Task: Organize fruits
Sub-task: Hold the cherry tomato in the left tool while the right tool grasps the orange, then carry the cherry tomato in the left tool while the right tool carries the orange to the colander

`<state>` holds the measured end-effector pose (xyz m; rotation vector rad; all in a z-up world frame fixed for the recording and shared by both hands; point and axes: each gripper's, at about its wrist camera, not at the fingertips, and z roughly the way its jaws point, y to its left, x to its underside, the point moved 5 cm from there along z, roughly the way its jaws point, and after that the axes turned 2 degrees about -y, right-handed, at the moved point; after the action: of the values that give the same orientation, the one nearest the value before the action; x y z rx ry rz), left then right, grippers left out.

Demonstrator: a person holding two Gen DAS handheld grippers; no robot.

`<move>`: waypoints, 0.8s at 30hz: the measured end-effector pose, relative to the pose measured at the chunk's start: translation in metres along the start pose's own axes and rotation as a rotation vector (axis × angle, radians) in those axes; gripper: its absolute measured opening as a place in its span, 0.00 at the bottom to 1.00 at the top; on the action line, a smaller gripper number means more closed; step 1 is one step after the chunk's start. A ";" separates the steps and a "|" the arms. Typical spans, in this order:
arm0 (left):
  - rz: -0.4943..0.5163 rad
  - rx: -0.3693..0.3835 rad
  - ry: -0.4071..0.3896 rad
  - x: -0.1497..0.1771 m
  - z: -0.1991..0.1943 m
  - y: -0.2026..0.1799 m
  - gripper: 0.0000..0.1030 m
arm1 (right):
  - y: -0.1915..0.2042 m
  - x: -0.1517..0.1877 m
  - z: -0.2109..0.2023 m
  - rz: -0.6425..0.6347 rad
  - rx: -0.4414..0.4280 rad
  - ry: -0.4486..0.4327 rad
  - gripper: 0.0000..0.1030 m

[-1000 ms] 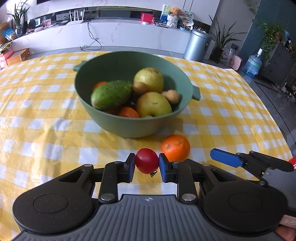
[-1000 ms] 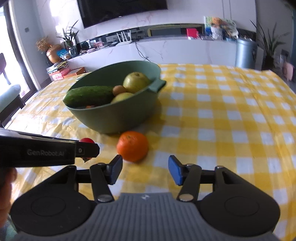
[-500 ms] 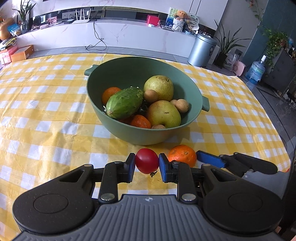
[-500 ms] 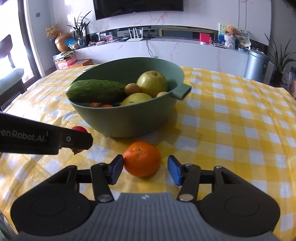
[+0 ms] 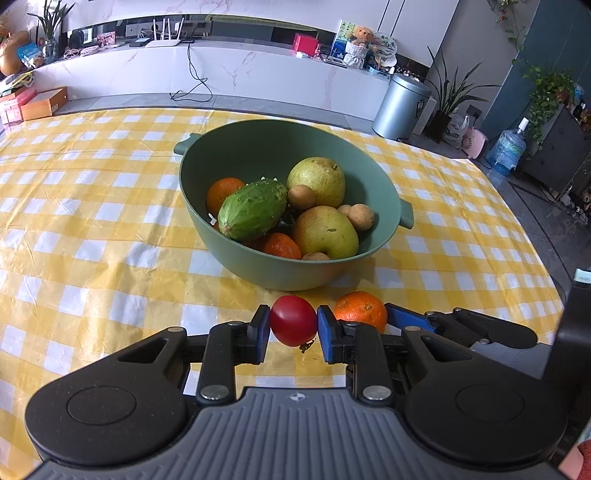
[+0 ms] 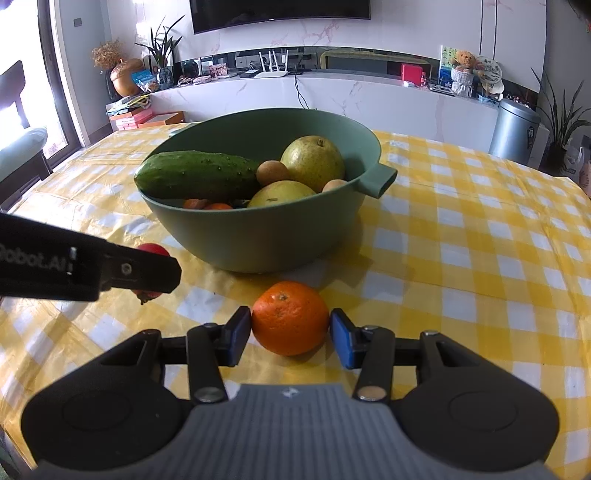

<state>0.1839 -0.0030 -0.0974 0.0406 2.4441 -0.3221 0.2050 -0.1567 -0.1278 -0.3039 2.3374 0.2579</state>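
Checked table (image 5: 92, 221) bears green bowl (image 5: 291, 271) and orange (image 6: 290, 317).

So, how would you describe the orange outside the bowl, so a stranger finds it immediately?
Find the green bowl on the checked tablecloth. On the cloth just in front of it lies the orange, between the right gripper's open fingers. Other oranges lie inside the bowl; the red tomato nearby is smaller.

A yellow-and-white checked tablecloth (image 5: 92, 206) covers the table, and beyond it stand a white marble-look counter (image 5: 258, 74), a silver bin (image 5: 400, 105), potted plants (image 5: 448, 96) and a wall-mounted television (image 6: 279, 14).
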 end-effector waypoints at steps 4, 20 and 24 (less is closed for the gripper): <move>-0.003 0.001 -0.011 -0.001 -0.009 -0.001 0.29 | -0.002 -0.002 0.003 0.031 -0.003 0.017 0.44; 0.016 0.014 -0.099 -0.010 -0.052 -0.010 0.29 | 0.005 -0.020 -0.036 0.034 -0.002 -0.019 0.42; 0.020 0.018 -0.132 -0.019 -0.059 -0.011 0.29 | 0.008 -0.034 -0.060 0.006 -0.008 -0.077 0.42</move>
<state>0.1606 0.0015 -0.0389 0.0499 2.3084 -0.3271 0.1866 -0.1607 -0.0610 -0.2863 2.2625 0.2767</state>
